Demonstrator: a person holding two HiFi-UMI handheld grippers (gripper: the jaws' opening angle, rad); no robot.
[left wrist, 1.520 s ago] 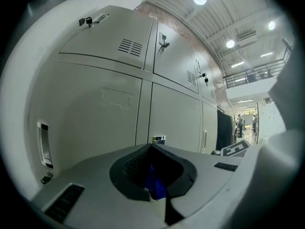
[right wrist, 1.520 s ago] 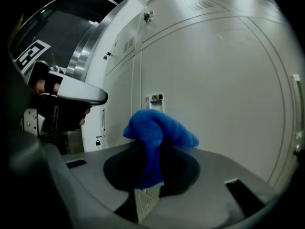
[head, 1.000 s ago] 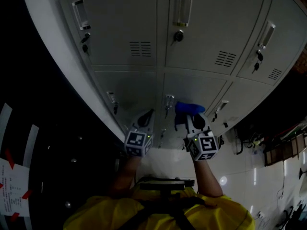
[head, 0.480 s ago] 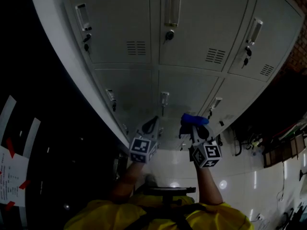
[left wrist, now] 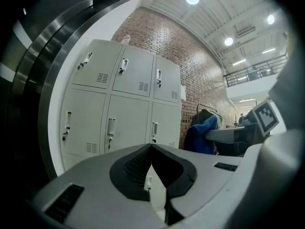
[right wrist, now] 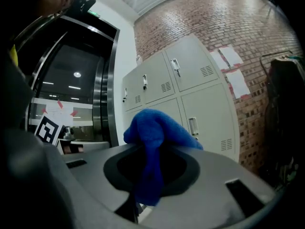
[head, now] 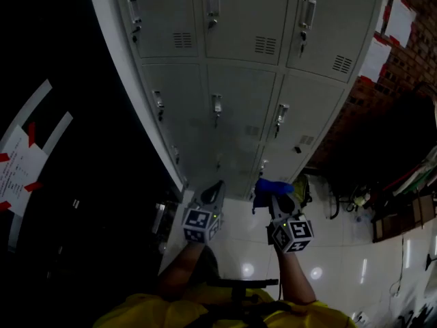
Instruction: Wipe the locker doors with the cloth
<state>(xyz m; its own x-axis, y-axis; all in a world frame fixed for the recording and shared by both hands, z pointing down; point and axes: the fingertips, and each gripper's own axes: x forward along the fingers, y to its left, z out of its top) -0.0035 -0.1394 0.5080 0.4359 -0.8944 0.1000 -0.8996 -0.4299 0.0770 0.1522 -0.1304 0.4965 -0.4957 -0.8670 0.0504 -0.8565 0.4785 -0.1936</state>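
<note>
A bank of grey locker doors (head: 239, 94) fills the top of the head view, in two rows with handles and keys. My right gripper (head: 274, 194) is shut on a blue cloth (head: 273, 185), held low over the floor and apart from the doors. In the right gripper view the cloth (right wrist: 152, 132) bulges out between the jaws, with the lockers (right wrist: 190, 94) well beyond. To its left, my left gripper (head: 216, 186) is shut with nothing in it. The left gripper view shows its tips (left wrist: 151, 147) meeting, the lockers (left wrist: 119, 109) far ahead and the cloth (left wrist: 202, 132) at the right.
A brick wall (head: 410, 53) with pinned papers (head: 399, 19) stands right of the lockers. A dark glass front with taped sheets (head: 20, 169) lies to the left. The glossy white floor (head: 341, 251) spreads below, with dark clutter (head: 355, 197) at the right.
The lockers have receded up and away in the head view. The cloth, which was at the lower middle door, now hangs away from the doors. Both grippers sit lower.
</note>
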